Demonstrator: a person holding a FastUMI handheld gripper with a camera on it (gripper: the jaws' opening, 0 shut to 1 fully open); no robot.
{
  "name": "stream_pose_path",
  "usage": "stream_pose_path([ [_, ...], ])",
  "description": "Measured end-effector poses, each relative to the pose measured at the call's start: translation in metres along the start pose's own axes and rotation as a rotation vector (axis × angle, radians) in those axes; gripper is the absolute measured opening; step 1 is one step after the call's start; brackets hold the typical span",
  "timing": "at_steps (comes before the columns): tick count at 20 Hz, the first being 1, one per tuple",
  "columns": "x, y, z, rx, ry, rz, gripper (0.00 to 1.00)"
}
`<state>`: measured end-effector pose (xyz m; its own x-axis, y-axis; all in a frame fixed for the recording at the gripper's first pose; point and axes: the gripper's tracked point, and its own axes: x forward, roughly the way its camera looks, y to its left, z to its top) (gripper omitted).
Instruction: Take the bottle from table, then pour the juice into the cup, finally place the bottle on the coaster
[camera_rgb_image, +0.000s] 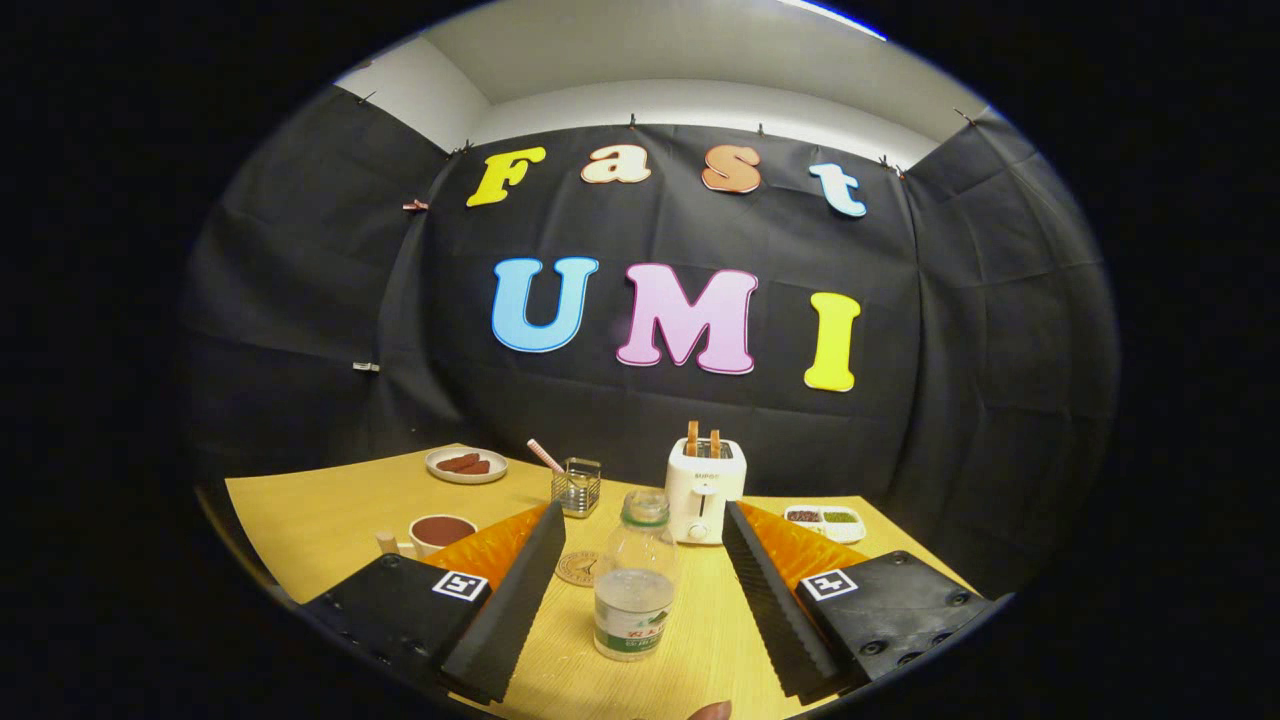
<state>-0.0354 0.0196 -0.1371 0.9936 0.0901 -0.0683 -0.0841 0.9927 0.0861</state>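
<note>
A clear plastic bottle with no cap stands upright on the wooden table, between my two fingers and a little liquid in its lower part. My gripper is open, with a gap on either side of the bottle; neither finger touches it. A round coaster lies flat just left of the bottle, partly hidden by the left finger. The white cup with a dark inside stands further left, beyond the left finger.
A white toaster with two slices stands behind the bottle. A wire holder with a straw is at its left, a plate of food at the far left, a small two-part dish at the right. A fingertip shows at the table's near edge.
</note>
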Motion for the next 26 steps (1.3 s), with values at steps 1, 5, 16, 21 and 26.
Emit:
stream_pose_path([
  [1,0.002,0.0,-0.011,0.005,0.012,0.004,0.97],
  [5,0.02,-0.005,-0.051,0.051,0.048,-0.011,0.97],
  [16,0.065,-0.005,-0.108,0.03,0.088,-0.02,0.97],
  [21,0.08,-0.007,-0.115,0.026,0.135,-0.031,0.77],
  [26,0.083,-0.012,-0.087,-0.108,0.136,-0.051,0.74],
])
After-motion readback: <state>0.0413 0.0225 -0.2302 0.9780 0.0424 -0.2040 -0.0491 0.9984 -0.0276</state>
